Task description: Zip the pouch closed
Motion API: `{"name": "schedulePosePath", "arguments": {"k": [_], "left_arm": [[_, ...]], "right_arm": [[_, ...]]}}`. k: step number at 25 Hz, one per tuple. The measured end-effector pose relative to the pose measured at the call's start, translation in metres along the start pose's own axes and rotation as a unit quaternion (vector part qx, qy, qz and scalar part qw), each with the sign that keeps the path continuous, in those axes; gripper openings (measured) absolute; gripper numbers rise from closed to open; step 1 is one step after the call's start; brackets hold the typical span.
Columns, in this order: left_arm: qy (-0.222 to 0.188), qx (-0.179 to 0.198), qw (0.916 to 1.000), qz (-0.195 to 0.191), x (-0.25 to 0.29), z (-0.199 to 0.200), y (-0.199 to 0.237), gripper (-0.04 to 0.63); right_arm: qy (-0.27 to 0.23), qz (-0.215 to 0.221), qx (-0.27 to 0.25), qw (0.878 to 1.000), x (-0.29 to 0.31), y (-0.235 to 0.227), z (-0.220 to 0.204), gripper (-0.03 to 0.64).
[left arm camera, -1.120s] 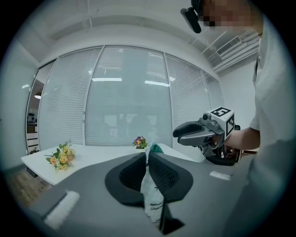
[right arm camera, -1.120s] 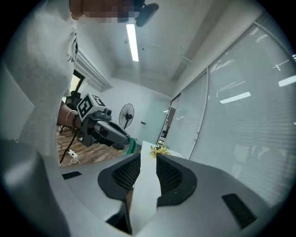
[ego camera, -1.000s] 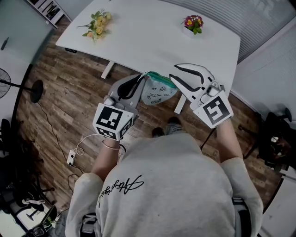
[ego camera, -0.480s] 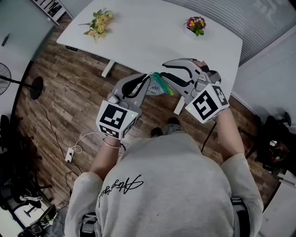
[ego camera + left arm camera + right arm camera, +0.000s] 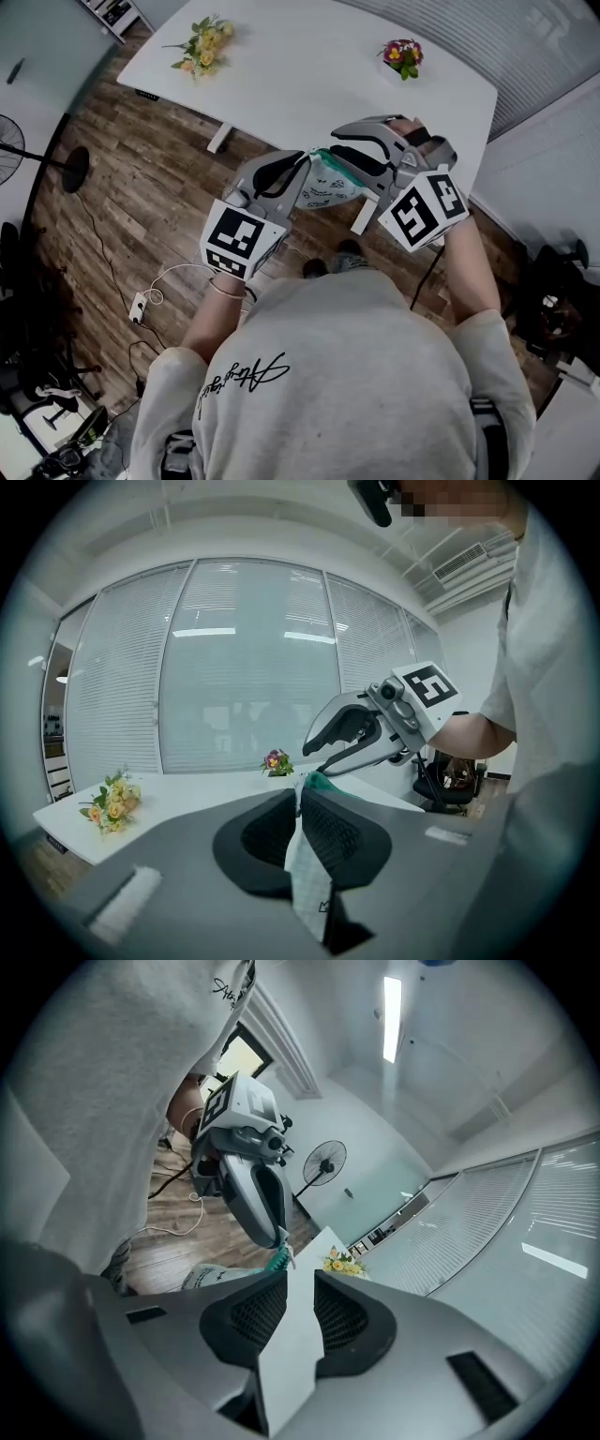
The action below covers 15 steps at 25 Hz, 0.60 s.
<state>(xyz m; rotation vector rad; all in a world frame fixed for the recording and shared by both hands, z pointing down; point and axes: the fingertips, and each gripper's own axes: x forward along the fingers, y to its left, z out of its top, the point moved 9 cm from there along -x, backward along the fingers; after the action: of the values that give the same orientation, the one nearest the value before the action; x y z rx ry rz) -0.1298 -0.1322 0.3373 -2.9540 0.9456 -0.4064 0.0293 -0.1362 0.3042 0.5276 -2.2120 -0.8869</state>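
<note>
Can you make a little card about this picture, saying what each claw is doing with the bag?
Pouch: white with doodles, teal top edge, held up above the wooden floor
Left claw: shut on the pouch's edge
Right claw: open, jaws just been closing, tips by the teal edge, nothing between them yet
Table: white, with yellow flowers and a small flower pot

left gripper [image 5: 304, 161]: jaws clamped on pouch [image 5: 330, 190] | right gripper [image 5: 330, 143]: jaws apart, just closing, nothing between

— Can you tell how far the zip [image 5: 320, 782] is shut?
— No, too small. The right claw [image 5: 330, 143] covers part of the pouch [image 5: 330, 190].
— The bench [image 5: 281, 66]?
— Its far side runs off the top edge.
</note>
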Motion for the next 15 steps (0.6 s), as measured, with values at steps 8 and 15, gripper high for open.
{"name": "schedulePosePath", "arguments": {"k": [8,15], "left_arm": [[0.013,0.03,0.9995,-0.001,0.019,0.01,-0.002,0.021],[0.016,0.027,0.9995,-0.006,0.029,0.013,-0.005,0.021]], "right_arm": [[-0.021,0.023,-0.003,0.999,-0.002,-0.011,-0.008,0.087],[-0.02,0.055,-0.029,0.998,-0.005,-0.015,-0.015,0.055]]}}
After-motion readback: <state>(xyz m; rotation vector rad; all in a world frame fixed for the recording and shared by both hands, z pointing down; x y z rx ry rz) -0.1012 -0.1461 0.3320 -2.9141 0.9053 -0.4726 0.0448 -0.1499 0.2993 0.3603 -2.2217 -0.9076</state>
